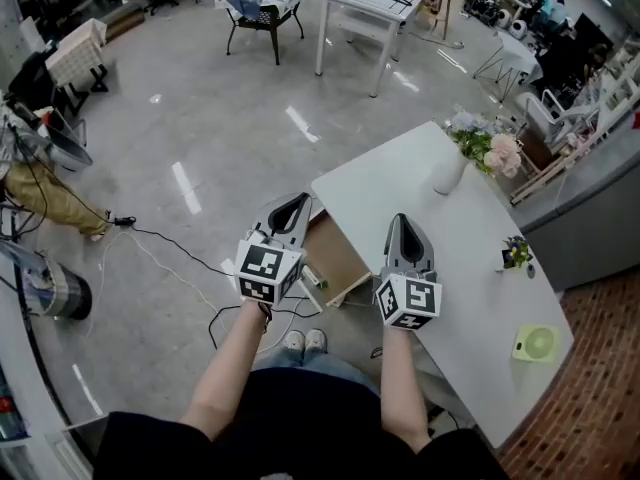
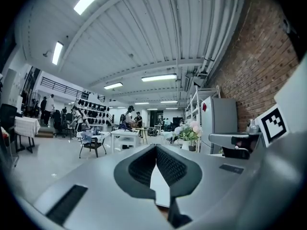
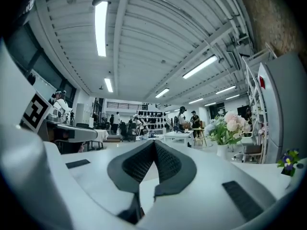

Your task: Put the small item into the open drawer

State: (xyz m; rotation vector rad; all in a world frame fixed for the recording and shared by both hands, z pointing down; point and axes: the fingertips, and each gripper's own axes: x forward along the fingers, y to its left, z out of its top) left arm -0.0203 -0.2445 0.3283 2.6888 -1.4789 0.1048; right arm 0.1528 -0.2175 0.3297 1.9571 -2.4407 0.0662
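In the head view both grippers are held up in front of me, over the near side of a white table (image 1: 470,268). My left gripper (image 1: 299,201) has its jaws shut with nothing between them, tips meeting in the left gripper view (image 2: 156,150). My right gripper (image 1: 401,219) is shut and empty too, as its own view shows (image 3: 154,145). An open wooden drawer (image 1: 338,258) juts from the table's left side, between and below the two grippers. A small light-green item (image 1: 536,343) lies on the table's near right corner. A tiny pot of purple flowers (image 1: 516,253) stands farther along.
A white vase of pink flowers (image 1: 452,171) stands at the table's far end. Black cables (image 1: 170,248) trail over the grey floor at left. Another white table (image 1: 365,8) and a chair (image 1: 262,8) stand far back. A brick floor strip (image 1: 600,388) lies at right.
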